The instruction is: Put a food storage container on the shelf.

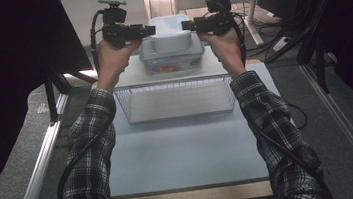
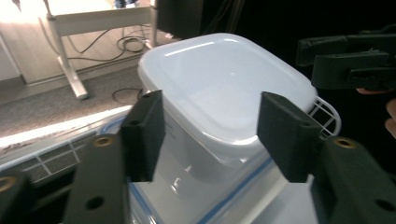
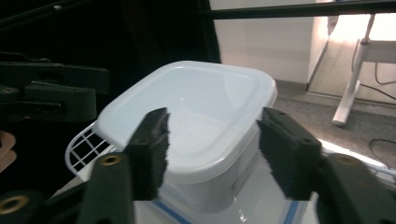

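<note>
Holding our left gripper (image 1: 152,30) at 9 o'clock of the white tub (image 1: 170,32) and our right gripper (image 1: 185,25) at 3 o'clock of it, we keep both sets of jaws spread, with nothing pinched between them. In the left gripper view the 2 black pads stand apart on either side of the tub's near corner without pressing it, and the right gripper view shows the same from the opposite side.

The white tub, lid on, sits on top of a clear container (image 1: 172,60) with a blue-edged lid, at 12 o'clock on the table (image 1: 185,149), beyond a wire basket (image 1: 177,98).

For writing, we can read nothing: the clear container shows a reddish patch on its front wall in the high view, too blurred to make out, and the right gripper view shows faint marks on the tub's side wall that are just as illegible.

The high view gives us both plaid sleeves and the wire basket in front. The left gripper view adds the opposite gripper at 2 o'clock and a white wire rim (image 2: 327,112) behind the tub; the right gripper view adds the other gripper at 9 o'clock and a bright floor with a desk leg (image 3: 348,88) at 3 o'clock.
</note>
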A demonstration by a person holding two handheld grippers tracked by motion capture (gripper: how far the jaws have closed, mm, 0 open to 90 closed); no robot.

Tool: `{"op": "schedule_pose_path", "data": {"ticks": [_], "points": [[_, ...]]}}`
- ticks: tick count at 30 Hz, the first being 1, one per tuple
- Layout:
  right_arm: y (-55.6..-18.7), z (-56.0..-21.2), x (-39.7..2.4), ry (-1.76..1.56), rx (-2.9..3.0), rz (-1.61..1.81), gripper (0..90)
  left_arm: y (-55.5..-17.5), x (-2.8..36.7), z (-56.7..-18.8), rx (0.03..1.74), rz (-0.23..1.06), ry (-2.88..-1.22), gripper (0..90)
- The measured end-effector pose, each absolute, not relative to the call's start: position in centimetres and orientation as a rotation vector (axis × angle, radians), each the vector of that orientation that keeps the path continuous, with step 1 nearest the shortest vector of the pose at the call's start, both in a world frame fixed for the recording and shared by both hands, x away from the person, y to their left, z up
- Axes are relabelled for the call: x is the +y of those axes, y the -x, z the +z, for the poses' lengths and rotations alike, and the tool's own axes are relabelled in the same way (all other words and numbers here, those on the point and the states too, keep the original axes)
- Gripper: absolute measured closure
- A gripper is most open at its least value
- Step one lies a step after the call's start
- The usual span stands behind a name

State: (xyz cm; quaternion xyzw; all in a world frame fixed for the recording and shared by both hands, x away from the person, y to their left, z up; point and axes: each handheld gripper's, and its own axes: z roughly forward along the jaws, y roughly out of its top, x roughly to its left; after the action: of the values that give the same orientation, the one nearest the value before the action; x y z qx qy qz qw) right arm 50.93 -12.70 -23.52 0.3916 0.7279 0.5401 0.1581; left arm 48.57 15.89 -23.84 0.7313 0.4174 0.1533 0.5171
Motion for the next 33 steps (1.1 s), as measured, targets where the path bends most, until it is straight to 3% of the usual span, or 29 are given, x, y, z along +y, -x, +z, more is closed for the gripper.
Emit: {"op": "schedule_pose_path", "data": {"ticks": [4,12,33], "points": [[-50.3,-23.7,-13.0,-1.056,2.126,1.551,27.5,-47.8,16.0,-24.2,0.962,0.359,-1.777,28.0],[-48.9,-24.7,-13.5,-0.952,2.189,1.542,17.4,-46.4,16.3,-25.1,0.918,0.379,-1.828,10.0],[-46.9,-26.7,-14.1,-0.884,2.224,1.482,8.4,-44.5,16.2,-27.7,0.889,0.393,-1.883,4.5]]}}
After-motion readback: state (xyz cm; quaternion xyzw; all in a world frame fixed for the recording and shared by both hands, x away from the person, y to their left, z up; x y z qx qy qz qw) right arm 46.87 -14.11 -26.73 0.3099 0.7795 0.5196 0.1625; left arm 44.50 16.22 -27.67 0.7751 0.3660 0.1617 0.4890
